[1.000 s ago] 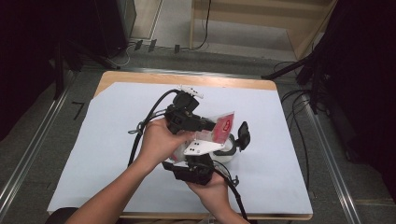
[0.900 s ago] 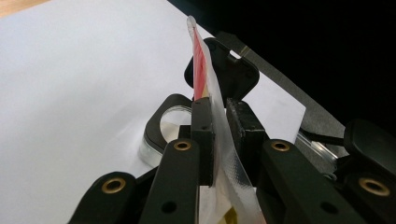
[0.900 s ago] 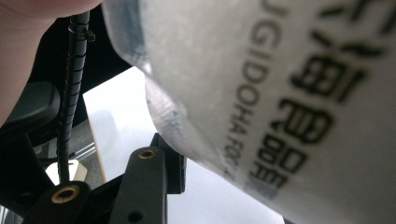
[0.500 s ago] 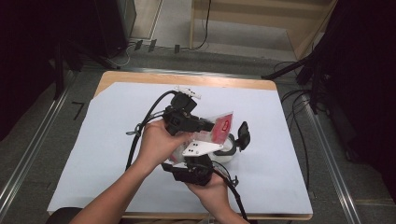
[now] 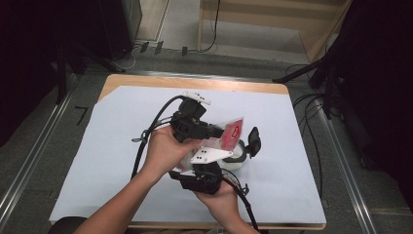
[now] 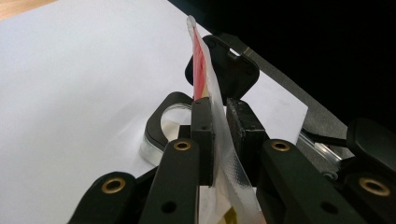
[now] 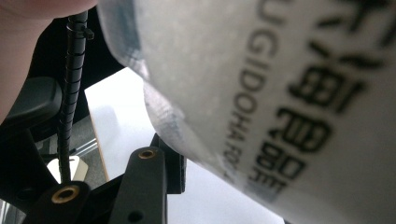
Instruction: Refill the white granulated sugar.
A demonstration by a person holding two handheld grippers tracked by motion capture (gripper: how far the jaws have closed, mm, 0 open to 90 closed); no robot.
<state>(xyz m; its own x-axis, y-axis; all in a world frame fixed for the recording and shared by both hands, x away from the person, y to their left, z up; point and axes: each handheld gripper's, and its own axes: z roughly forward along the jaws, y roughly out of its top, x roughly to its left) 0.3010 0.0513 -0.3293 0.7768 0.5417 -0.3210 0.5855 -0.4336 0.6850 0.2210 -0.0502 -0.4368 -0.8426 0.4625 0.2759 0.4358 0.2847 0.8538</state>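
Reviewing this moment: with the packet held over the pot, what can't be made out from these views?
- Right tongs, right gripper view: one jaw is behind the packet, so their grip is unclear.
- Packet print, same view: cut off by the edges and blurred.
- Pot, high view: contents hidden by the packet and the left tongs, which pinch the packet.

Packet close up, cut off
The packet (image 7: 280,93) runs past the frame's edges, its print blurred; the right tool's (image 7: 196,182) far jaw sits hidden behind it.
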